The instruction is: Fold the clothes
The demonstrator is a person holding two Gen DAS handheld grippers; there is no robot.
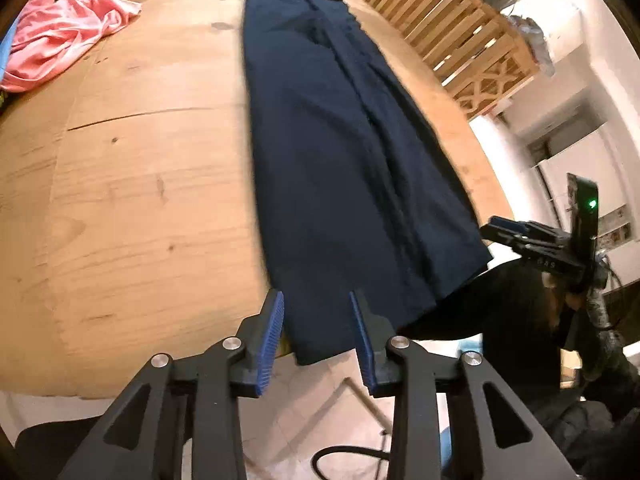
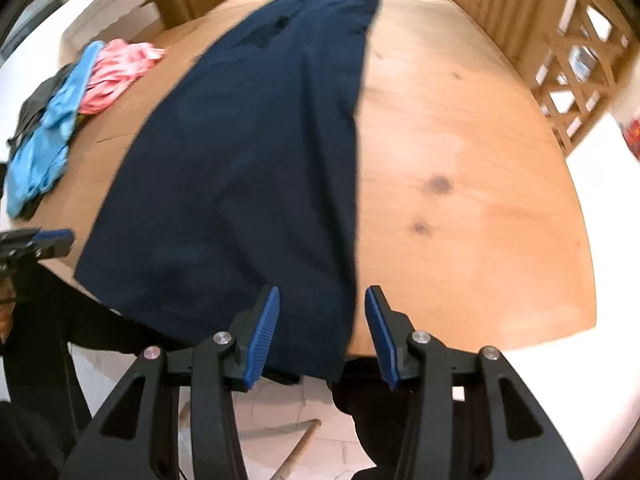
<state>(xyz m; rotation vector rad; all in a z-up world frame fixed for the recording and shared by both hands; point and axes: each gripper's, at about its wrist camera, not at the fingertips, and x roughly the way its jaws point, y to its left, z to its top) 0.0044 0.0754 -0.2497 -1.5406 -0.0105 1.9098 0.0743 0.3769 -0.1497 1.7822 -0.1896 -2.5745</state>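
A long navy garment (image 1: 340,152) lies flat on the wooden table (image 1: 140,200), folded lengthwise and running away from me. Its near end hangs slightly over the table's front edge. My left gripper (image 1: 316,300) stands open over the near left corner, the cloth lying loose between its blue pads. In the right wrist view the same garment (image 2: 248,168) fills the middle. There my right gripper (image 2: 322,292) is open astride the near right corner. Each gripper also shows in the other's view: the right gripper (image 1: 504,228) at the right, the left gripper (image 2: 52,236) at the left.
A crumpled pink garment (image 1: 60,40) lies at the table's far left, with a light blue garment (image 2: 48,136) and a dark grey one (image 2: 36,104) beside it. A wooden slatted railing (image 1: 440,20) borders the far right. A person's dark clothing (image 1: 500,300) is at the front edge.
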